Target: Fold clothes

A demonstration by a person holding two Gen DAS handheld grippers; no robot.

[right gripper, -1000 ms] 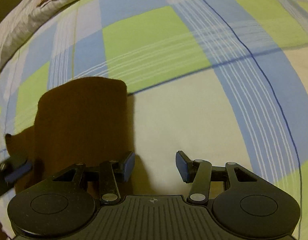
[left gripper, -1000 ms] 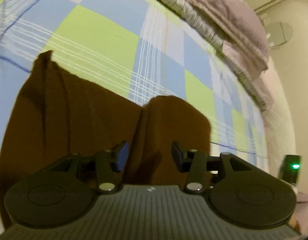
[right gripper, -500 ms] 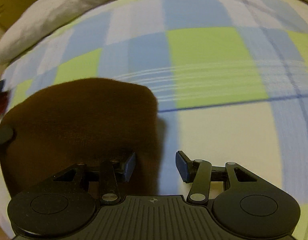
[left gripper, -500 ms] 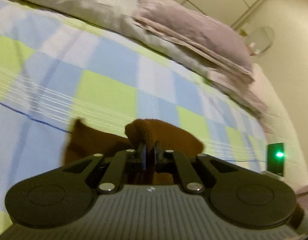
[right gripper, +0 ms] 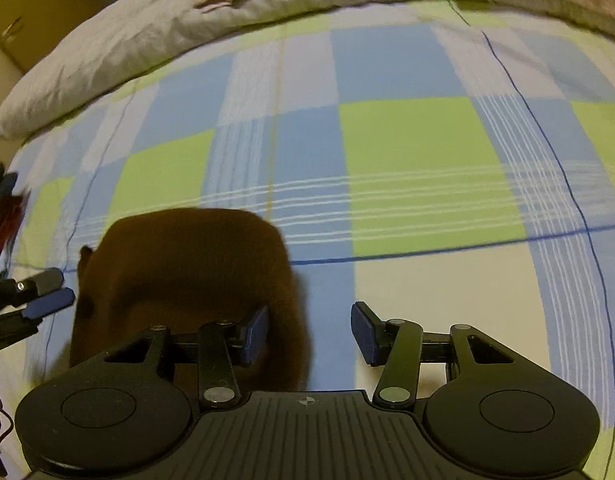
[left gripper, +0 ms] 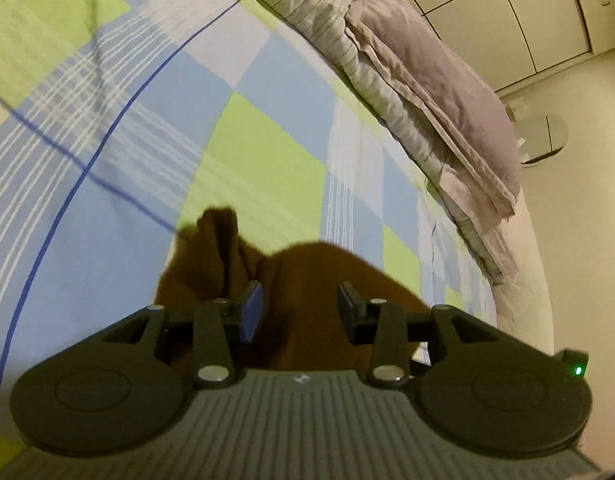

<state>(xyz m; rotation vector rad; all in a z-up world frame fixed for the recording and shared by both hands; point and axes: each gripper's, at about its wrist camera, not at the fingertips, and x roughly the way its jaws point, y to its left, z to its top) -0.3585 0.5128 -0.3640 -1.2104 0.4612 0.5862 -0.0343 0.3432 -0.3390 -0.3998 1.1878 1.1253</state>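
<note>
- The brown garment [right gripper: 187,264] lies bunched on the checked bedsheet [right gripper: 419,148]. In the right wrist view it fills the region from 7 to 10 o'clock of the frame; bare sheet takes the rest.
- The right gripper [right gripper: 309,330] has its jaws spread wide, with nothing between them. Its left pad sits over the garment's right edge, and its right pad hangs over plain sheet. So the cloth lies toward 9 o'clock from this claw.
- The left gripper [left gripper: 299,304] is likewise spread wide and grips nothing. The garment [left gripper: 315,280] lies straight ahead at 12 o'clock and passes under both pads; a raised peak of cloth [left gripper: 219,232] stands at about 11 o'clock.
- In the right wrist view the left gripper's fingers [right gripper: 47,300] appear at 9 o'clock, beside the garment's far edge.
- Judgement: the left gripper is centred on the cloth, while the right meets only an edge. Whether the fold is finished, I cannot tell.
- Grey bedding [left gripper: 423,80] is piled at 1 o'clock, well apart.
</note>
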